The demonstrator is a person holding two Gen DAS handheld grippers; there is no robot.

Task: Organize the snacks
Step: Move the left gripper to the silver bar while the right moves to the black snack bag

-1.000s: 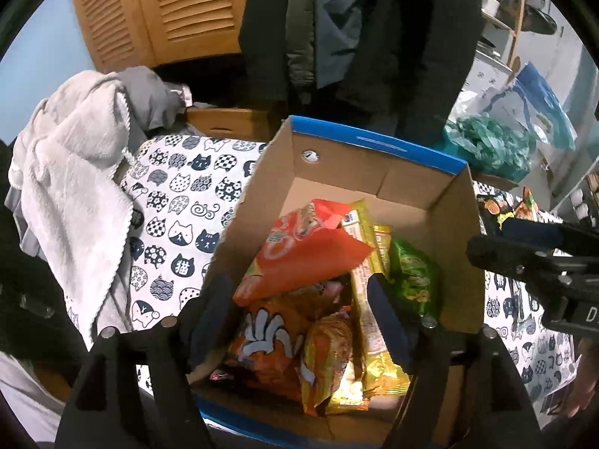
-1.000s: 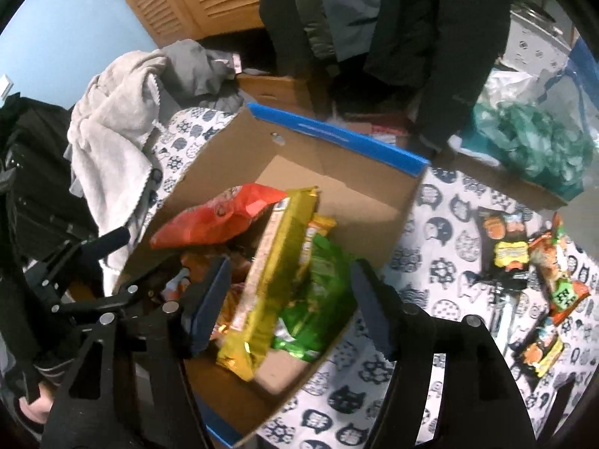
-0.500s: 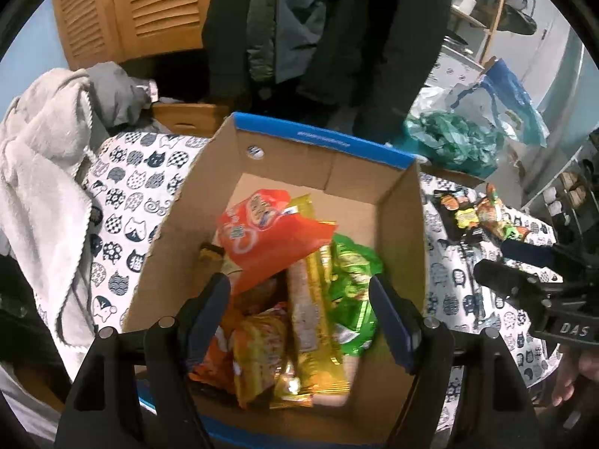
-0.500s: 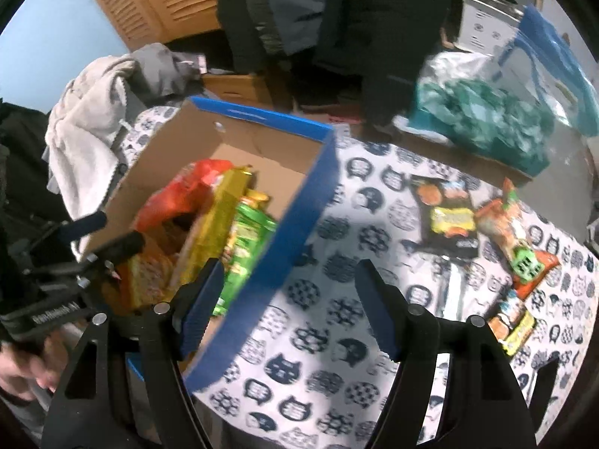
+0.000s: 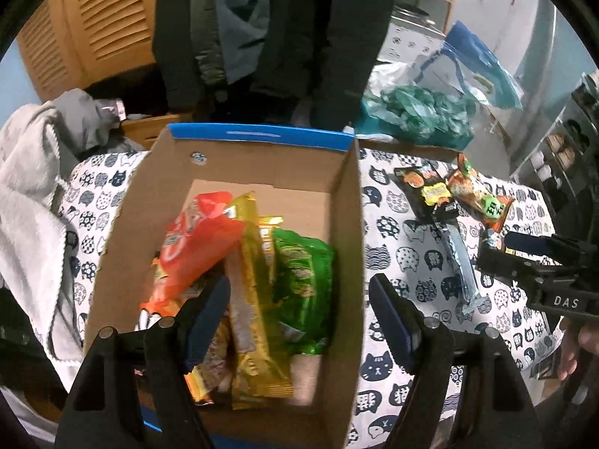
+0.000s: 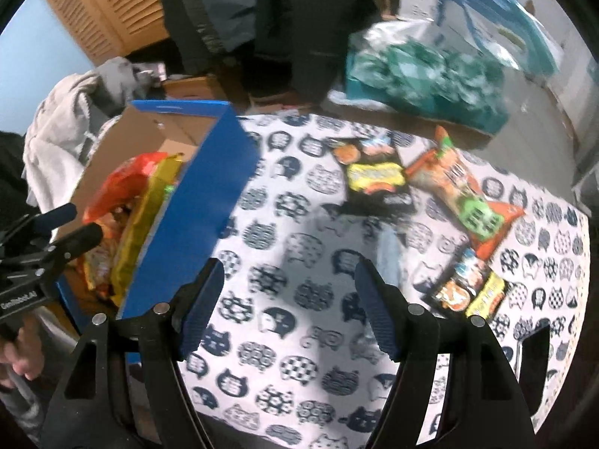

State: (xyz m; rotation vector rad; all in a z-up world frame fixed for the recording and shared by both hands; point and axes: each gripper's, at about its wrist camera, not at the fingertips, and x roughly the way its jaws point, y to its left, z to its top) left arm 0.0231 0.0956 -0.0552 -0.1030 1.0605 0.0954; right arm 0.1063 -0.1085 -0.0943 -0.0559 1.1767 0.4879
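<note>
The loose snacks lie on the cat-print cloth (image 6: 284,262) to the right of the cardboard box (image 5: 157,194): a black packet (image 6: 374,179) at about one o'clock in the right wrist view, an orange-and-green packet (image 6: 464,202) touching its right edge at two o'clock, a small orange-and-yellow packet (image 6: 468,292) near three o'clock, and a pale blue wrapper (image 5: 458,262), blurred there but plain in the left wrist view. The likely trouble, in my judgement, is that the right gripper (image 6: 288,307), jaws wide and empty over bare cloth, pinches the cloth with a flat packet, or catches two overlapping packets at once; thin foil could also slip out on the way to the box. The box is already crowded toward its near half: a red-orange bag (image 5: 194,247) leans at ten o'clock over a yellow packet (image 5: 251,299), a green bag (image 5: 303,280) stands against the right wall, with smaller orange packets beneath, so another bag dropped on top may slide or tip the leaning ones. The left gripper (image 5: 299,318), jaws wide and holding nothing, straddles the box's right wall and could knock it.
</note>
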